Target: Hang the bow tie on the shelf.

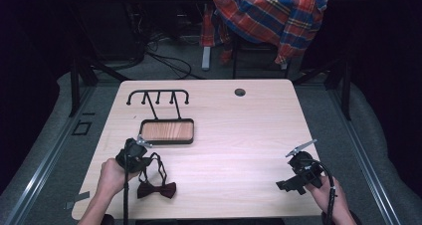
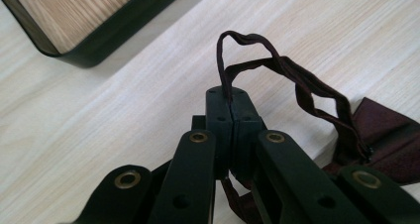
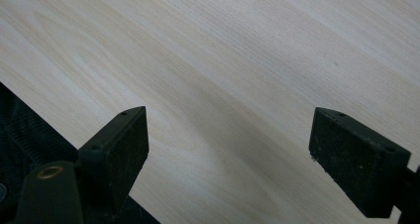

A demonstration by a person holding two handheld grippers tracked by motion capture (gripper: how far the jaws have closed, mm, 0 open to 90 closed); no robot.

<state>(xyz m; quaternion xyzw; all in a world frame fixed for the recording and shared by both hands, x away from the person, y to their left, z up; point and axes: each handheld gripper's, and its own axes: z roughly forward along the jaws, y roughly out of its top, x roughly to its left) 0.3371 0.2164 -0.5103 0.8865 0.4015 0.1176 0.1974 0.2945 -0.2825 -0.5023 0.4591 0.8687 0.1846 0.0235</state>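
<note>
Pale table (image 1: 239, 135) — left gripper (image 2: 231, 110) pinching bow tie strap (image 2: 297, 80).

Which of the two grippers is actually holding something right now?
The left gripper: its jaws are shut on the strap of the dark red bow tie. The right gripper has its jaws wide apart over bare table.

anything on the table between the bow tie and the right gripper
No: in the high view only bare light wood table lies between the dark red bow tie and the open right gripper.
</note>
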